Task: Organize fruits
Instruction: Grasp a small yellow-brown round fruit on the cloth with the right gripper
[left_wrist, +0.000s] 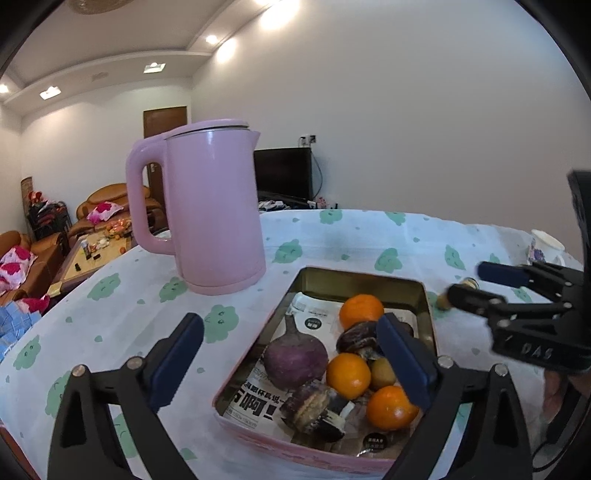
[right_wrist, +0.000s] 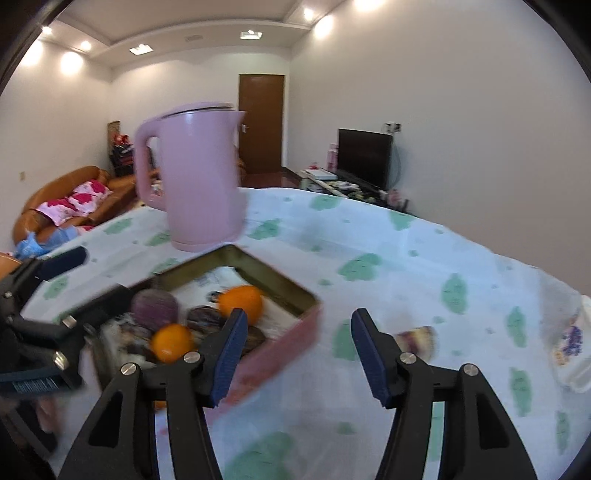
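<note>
Left gripper (left_wrist: 291, 362) stands wide open over the near end of the tin tray (left_wrist: 426, 295), nothing between the pads; its right finger hangs above the fruit, its left finger above the bench cloth (left_wrist: 122, 317) outside the tray wall. Reading: fruit is being gathered in the tray, and an empty, wide-open gripper above the pile fits a piece just let go.

Tray contents, on printed paper: three oranges, one at the far end (left_wrist: 361, 311), one mid-tray (left_wrist: 348, 376), one nearest (left_wrist: 391, 407); a purple round root-like piece (left_wrist: 295, 356); a dark wrinkled fruit (left_wrist: 356, 336); a small green-yellow fruit (left_wrist: 382, 373); a dark cut piece with pale flesh (left_wrist: 314, 408). All crowd the right side of the tray, touching one another.

Right gripper (right_wrist: 297, 354) is part open and empty, held over bare cloth just beside the tray's right wall. Ahead of it and to the right lies a purple-and-pale cut piece (right_wrist: 415, 338) on the cloth, blurred; probably the next thing to collect.

Surroundings: pink kettle (left_wrist: 212, 206) upright just beyond the tray's far left corner, well clear of both grippers. A white patterned cup (right_wrist: 570, 347) sits near the bench's right edge, beyond the loose piece. In the left view a small brownish item (left_wrist: 443, 300) shows by the right gripper's fingertip; too small to identify. Any carry into the tray must clear its right wall.
</note>
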